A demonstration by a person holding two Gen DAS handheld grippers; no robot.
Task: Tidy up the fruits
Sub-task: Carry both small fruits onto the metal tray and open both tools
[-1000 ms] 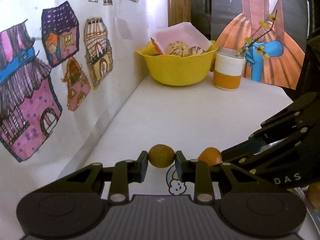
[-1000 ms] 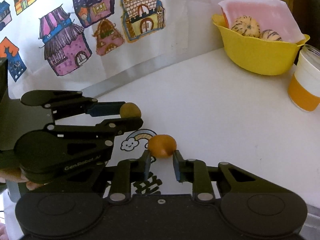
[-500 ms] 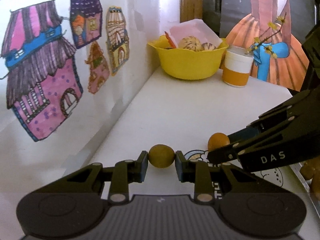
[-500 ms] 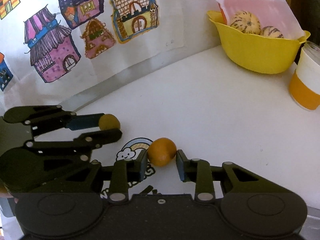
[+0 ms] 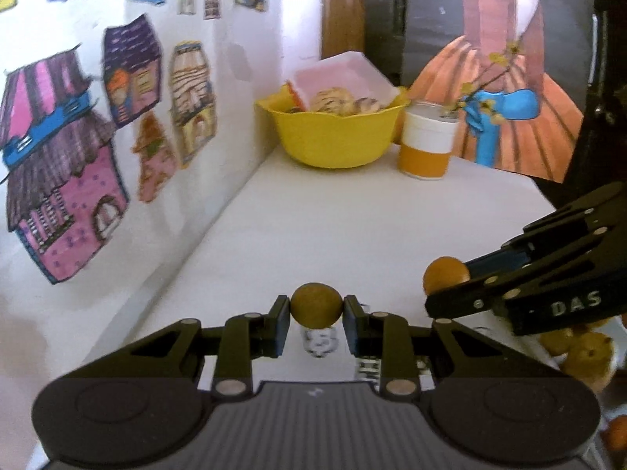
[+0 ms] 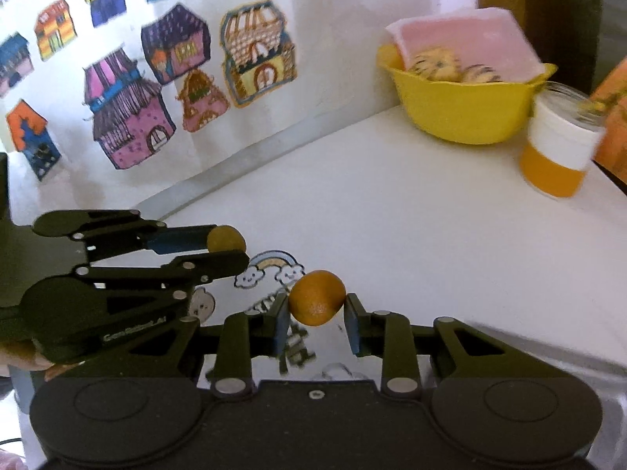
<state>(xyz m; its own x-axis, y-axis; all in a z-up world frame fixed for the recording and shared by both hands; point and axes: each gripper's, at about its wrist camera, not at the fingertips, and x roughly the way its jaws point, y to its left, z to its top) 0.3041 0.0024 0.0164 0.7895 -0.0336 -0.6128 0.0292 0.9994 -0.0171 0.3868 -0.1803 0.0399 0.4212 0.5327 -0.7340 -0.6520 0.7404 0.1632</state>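
Note:
My left gripper [image 5: 316, 315] is shut on a small yellow-brown fruit [image 5: 316, 305], held above the white table. My right gripper [image 6: 316, 311] is shut on a small orange fruit [image 6: 316, 302]. In the left wrist view the right gripper [image 5: 450, 286] reaches in from the right with the orange fruit [image 5: 444, 274]. In the right wrist view the left gripper [image 6: 229, 248] comes in from the left with the yellow-brown fruit [image 6: 224, 238]. A yellow bowl [image 5: 337, 133] holding striped fruits and a pink-white sheet stands at the far end of the table.
An orange-and-white cup [image 5: 425, 145] stands right of the yellow bowl [image 6: 462, 105]. A wall with house drawings [image 5: 78, 149] runs along the left. A paper dress figure [image 5: 505, 90] leans at the back right. Several more small fruits [image 5: 580, 352] lie at the right edge.
Both grippers have lifted and advanced toward the yellow bowl with their fruits still held; the bowl and cup look nearer in both views.

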